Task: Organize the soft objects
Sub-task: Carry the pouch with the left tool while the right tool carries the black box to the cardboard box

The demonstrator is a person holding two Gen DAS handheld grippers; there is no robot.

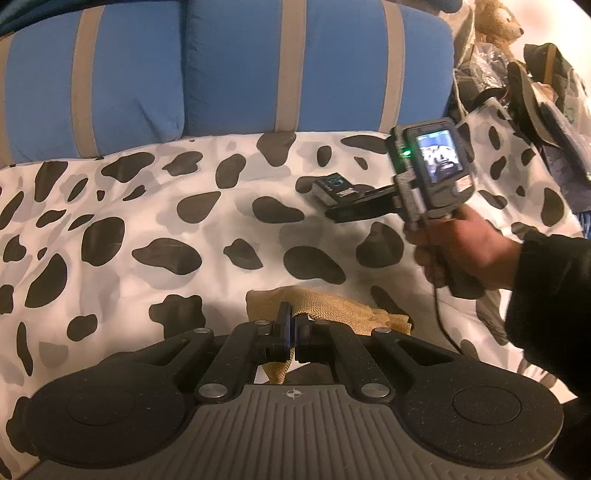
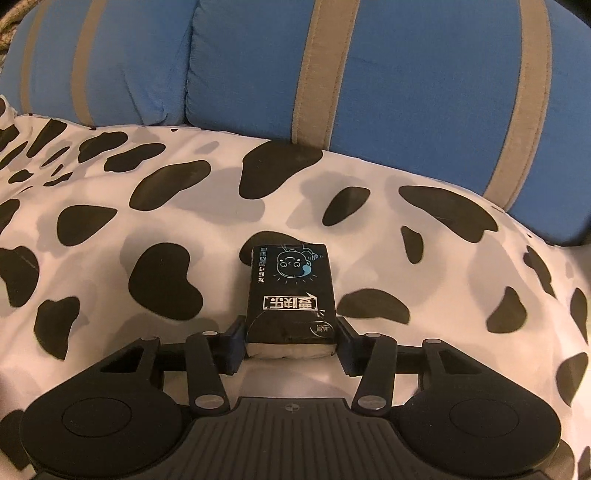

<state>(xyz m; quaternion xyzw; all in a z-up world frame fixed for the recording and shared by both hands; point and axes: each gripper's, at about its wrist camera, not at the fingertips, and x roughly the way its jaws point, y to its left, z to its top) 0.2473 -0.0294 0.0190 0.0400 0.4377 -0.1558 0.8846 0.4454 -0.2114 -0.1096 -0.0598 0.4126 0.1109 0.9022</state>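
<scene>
Gripping a tan woven cloth (image 1: 325, 306) in your left claw (image 1: 293, 332), you kept its fingers clenched together on the fabric, which lay bunched on the cow-print bedspread (image 1: 129, 229) directly ahead of the tool. Your right claw (image 2: 291, 345) sat lower on the same bedspread, its fingers (image 2: 236, 347) on either side of the near end of a black tissue pack (image 2: 290, 288), touching or nearly touching its sides; whether they pressed hard enough to hold it could not be told. That pack lay flat, its printed cartoon face pointing away from you toward the blue cushions with tan stripes (image 2: 406, 92) along the back. From the left camera, your right hand (image 1: 461, 251), in a dark sleeve (image 1: 554, 314), held the other tool's handle, its small screen (image 1: 439, 155) lit. A plush toy (image 1: 498, 22) and piled clutter filled the far right corner.
</scene>
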